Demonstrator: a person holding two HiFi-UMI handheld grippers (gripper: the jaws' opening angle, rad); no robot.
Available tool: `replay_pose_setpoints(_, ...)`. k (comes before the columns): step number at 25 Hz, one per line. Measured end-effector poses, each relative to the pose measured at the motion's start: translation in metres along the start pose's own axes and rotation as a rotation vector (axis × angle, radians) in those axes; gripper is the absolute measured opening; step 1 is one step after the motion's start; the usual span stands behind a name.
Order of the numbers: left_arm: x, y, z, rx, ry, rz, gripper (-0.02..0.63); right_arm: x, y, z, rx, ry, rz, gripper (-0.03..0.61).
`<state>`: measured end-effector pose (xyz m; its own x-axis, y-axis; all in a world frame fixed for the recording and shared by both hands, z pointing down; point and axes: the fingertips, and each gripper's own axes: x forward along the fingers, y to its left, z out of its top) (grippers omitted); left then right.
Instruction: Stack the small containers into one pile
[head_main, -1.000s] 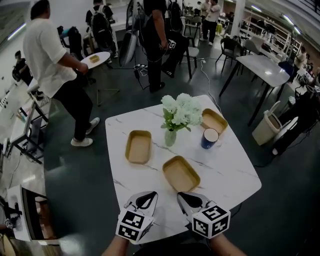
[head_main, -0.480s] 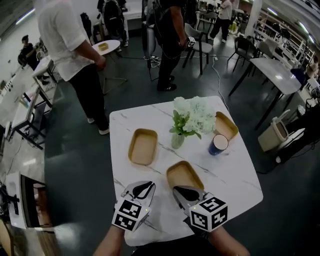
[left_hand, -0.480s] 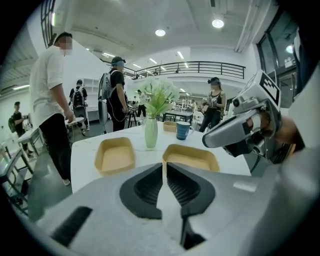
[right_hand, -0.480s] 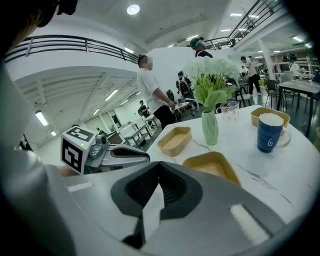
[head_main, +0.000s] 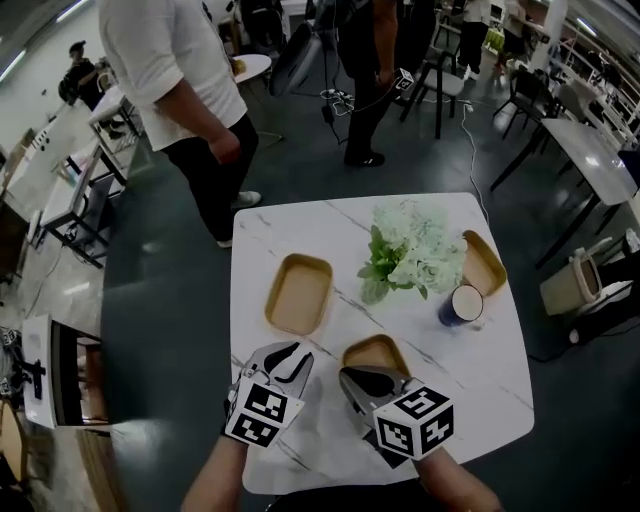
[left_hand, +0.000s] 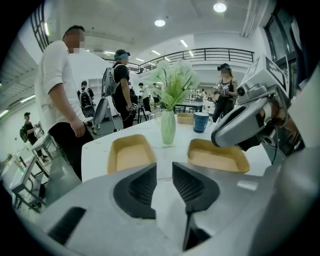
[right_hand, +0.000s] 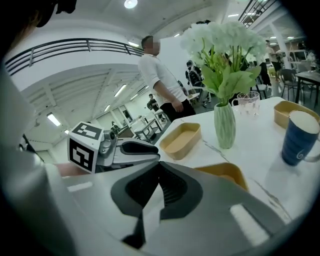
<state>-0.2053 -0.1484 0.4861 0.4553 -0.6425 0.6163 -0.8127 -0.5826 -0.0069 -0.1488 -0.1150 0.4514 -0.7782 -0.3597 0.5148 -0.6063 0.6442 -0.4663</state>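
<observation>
Three tan oblong containers lie on the white marble table (head_main: 500, 365). One container (head_main: 298, 293) is left of centre, a second (head_main: 378, 350) is near me, and the third (head_main: 484, 262) lies far right behind the flowers. My left gripper (head_main: 288, 355) hovers over the near left part of the table, its jaws opening with nothing between them (left_hand: 164, 172). My right gripper (head_main: 352, 378) is shut and empty (right_hand: 159, 167), its tips at the near container's (right_hand: 226, 173) front edge and partly hiding it.
A pale vase of white flowers (head_main: 412, 250) stands mid-table, with a dark blue cup (head_main: 461, 304) to its right. A person in a white shirt (head_main: 175, 70) stands close to the table's far left corner. Chairs and other tables are beyond.
Both grippers have moved forward toward the near container. The left jaws have parted. The person in white has come closer to the table.
</observation>
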Motion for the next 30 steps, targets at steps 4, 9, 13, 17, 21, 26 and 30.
replay_pose_setpoints(4, 0.015, 0.011, 0.0, 0.052, 0.038, -0.011, 0.117, 0.012, -0.003, 0.004, -0.005, 0.02, 0.036, -0.003)
replay_pose_setpoints(9, 0.03, 0.023, -0.003, 0.19, 0.125, -0.04, 0.143, 0.024, -0.009, 0.008, 0.003, 0.044, 0.068, -0.002)
replay_pose_setpoints(13, 0.039, 0.029, -0.009, 0.314, 0.21, -0.092, 0.164, 0.032, -0.009, 0.008, 0.007, 0.066, 0.102, -0.002)
replay_pose_setpoints(17, 0.044, 0.034, -0.018, 0.41, 0.286, -0.168, 0.153, 0.038, -0.011, 0.006, 0.018, 0.081, 0.123, -0.002)
replay_pose_setpoints(21, 0.045, 0.035, -0.026, 0.522, 0.363, -0.242, 0.142, 0.044, -0.012, 0.005, 0.023, 0.094, 0.136, -0.002)
replay_pose_setpoints(26, 0.05, 0.039, -0.031, 0.631, 0.417, -0.273, 0.104, 0.05, -0.013, 0.003, 0.034, 0.104, 0.146, -0.003)
replay_pose_setpoints(30, 0.054, 0.038, -0.035, 0.692, 0.433, -0.288, 0.121, 0.053, -0.013, 0.002, 0.055, 0.105, 0.154, -0.002)
